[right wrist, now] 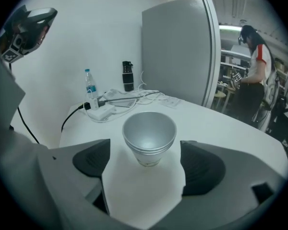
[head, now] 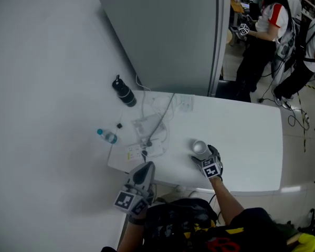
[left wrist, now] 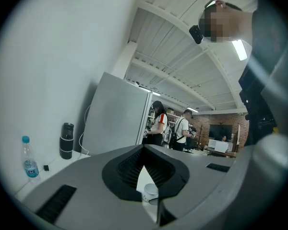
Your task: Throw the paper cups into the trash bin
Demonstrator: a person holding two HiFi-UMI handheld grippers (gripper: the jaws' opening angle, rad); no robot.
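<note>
stacked paper cups point(right wrist: 149, 137) upright on white table point(right wrist: 221, 128), between wide-open jaws of right gripper point(right wrist: 146, 169), untouched; left gripper point(left wrist: 145, 150) jaws closed, empty, near table edge.

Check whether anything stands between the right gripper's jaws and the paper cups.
Nothing visible does. The stacked paper cups stand upright on the table, between the open jaws of the right gripper, with bare tabletop on either side.

The head view looks steeply down on the white table point(head: 252, 140) from its near edge. The right gripper view sits low over it, close to the paper cups point(right wrist: 149, 138). The left gripper view tilts upward beside it. All three catch the cups.
</note>
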